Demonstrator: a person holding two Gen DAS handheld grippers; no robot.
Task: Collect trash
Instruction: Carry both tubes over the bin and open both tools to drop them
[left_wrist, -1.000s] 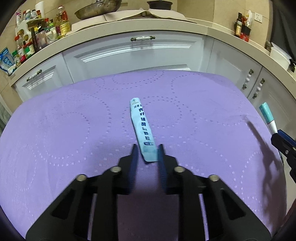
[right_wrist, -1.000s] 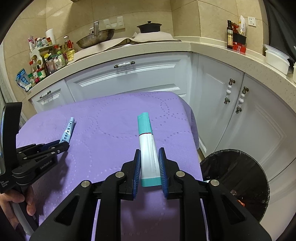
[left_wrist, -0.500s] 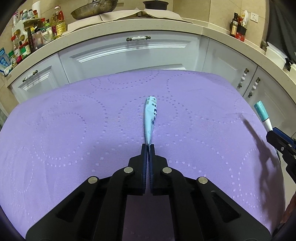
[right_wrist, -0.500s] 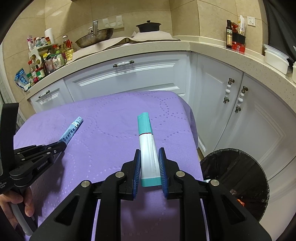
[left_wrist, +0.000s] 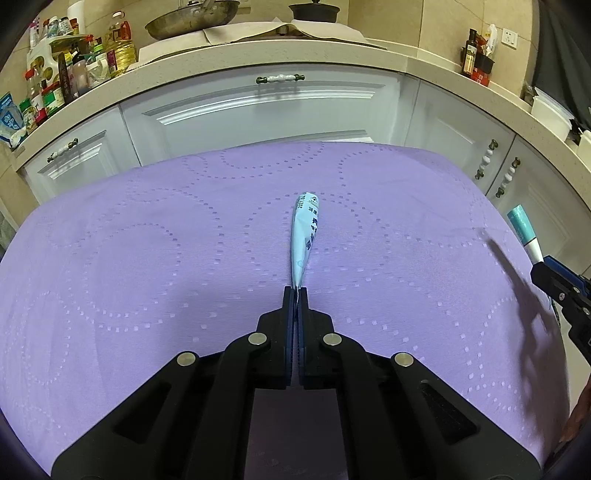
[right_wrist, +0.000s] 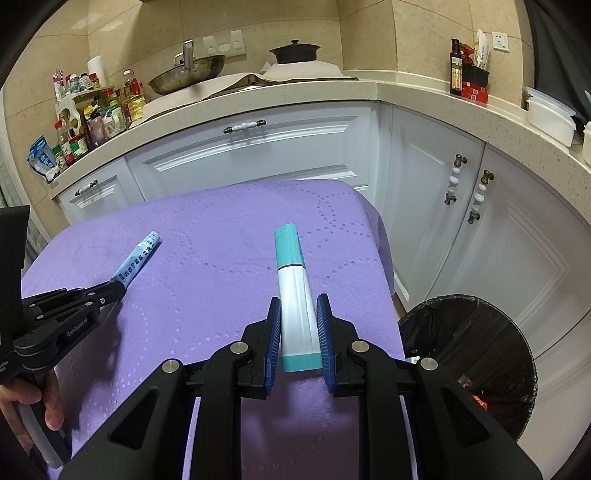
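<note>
Together, both grippers are shown loaded above the purple tablecloth (right_wrist: 207, 258), the landmark for what follows. The left gripper (left_wrist: 296, 291) is pressed flat on the near tip of a pale blue sachet (left_wrist: 306, 230), which is held clear of the cloth near its middle and pointed toward the far cabinets. The right gripper (right_wrist: 298, 325) is pinched on the white and teal tube (right_wrist: 293, 288) over the cloth's right edge. For the step in hand, carrying both pieces to the bin, the thin sachet is best kept hanging from a firm pinch and moved without jerks, since so little of it is caught; the tube is judged secure. Only in the right wrist view are the black-lined trash bin (right_wrist: 469, 354), on the floor to the right of the cloth, and the person's hand (right_wrist: 26, 406) shown. In the left wrist view, the sachet's narrow pinch is shown closely, and only the tube's far end is seen at the cloth's right margin.
</note>
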